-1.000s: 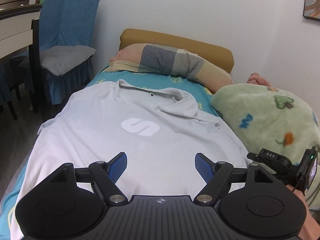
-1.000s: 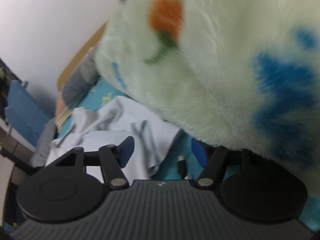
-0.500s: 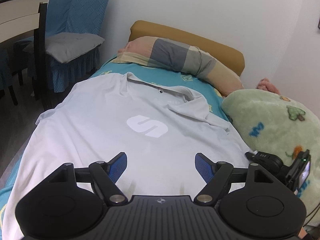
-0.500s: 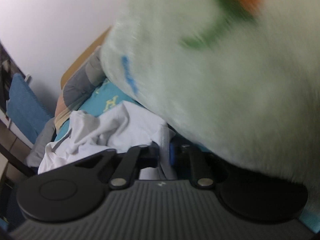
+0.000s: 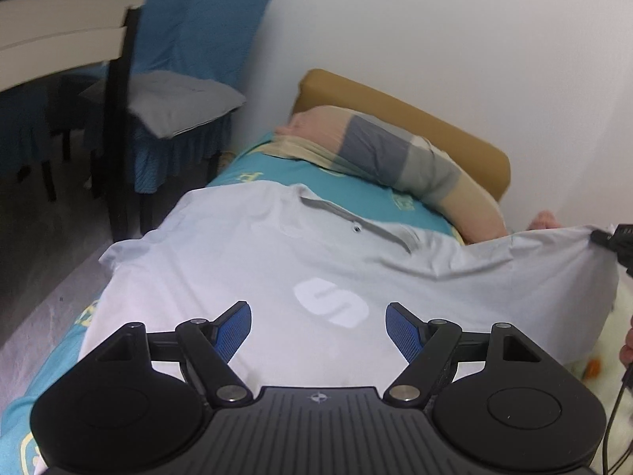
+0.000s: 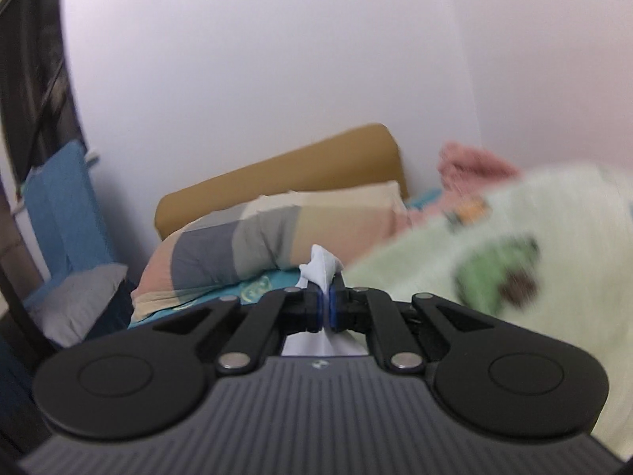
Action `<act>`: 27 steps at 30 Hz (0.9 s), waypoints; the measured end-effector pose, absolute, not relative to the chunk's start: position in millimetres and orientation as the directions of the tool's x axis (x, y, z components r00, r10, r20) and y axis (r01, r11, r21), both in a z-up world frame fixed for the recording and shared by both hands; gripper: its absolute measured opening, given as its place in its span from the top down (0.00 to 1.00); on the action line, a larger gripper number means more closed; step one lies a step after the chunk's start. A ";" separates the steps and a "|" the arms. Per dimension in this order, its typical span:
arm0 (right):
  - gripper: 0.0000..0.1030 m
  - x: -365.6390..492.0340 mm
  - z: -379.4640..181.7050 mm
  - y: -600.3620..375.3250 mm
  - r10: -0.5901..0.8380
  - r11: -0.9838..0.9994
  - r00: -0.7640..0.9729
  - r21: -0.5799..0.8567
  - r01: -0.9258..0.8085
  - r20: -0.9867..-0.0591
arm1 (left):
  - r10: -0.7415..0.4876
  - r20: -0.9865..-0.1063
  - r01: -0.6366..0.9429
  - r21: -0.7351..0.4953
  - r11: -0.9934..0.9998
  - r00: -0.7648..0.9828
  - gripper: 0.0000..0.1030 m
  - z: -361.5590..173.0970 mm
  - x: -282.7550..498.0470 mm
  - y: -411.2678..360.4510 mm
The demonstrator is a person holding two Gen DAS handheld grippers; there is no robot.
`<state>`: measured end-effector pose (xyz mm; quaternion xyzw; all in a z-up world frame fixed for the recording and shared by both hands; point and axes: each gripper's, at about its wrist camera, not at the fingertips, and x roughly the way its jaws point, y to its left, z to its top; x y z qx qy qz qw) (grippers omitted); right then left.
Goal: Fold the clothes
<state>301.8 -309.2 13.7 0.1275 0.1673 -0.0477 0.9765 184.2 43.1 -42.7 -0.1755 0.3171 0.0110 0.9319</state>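
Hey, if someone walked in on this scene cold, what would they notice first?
Probably the pale grey shirt spread over the bed, its right side lifted taut by the right gripper, which is shut on a pinch of the fabric. The left gripper hangs open above the shirt's hem. A fluffy green blanket is heaped to the right.

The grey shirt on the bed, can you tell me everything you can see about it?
The grey shirt is a pale polo of thin, smooth-looking fabric, with a collar, a darker placket, one small button and a white S logo on the chest. It lies face up on the teal bed sheet, collar toward the pillow. One side is lifted and pulled taut by the right gripper, shut on a pinch of its cloth. The left gripper is open above its lower part.
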 end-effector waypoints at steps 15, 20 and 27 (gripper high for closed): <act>0.93 407.8 -58.6 -14.0 0.148 0.978 0.832 -0.045 -0.203 -0.535 | 0.060 -0.613 -0.303 -0.302 0.904 0.788 0.24 -48.3 193.4 122.6; 0.90 430.0 -117.9 6.6 0.154 0.982 0.790 0.003 -0.189 -0.593 | 0.112 -0.628 -0.356 -0.277 0.892 0.770 0.24 -57.8 200.2 141.6; 0.19 403.9 -113.3 -30.2 0.220 0.975 0.790 0.134 -0.175 -0.572 | 0.075 -0.644 -0.304 -0.252 0.919 0.761 0.24 -73.0 204.8 121.1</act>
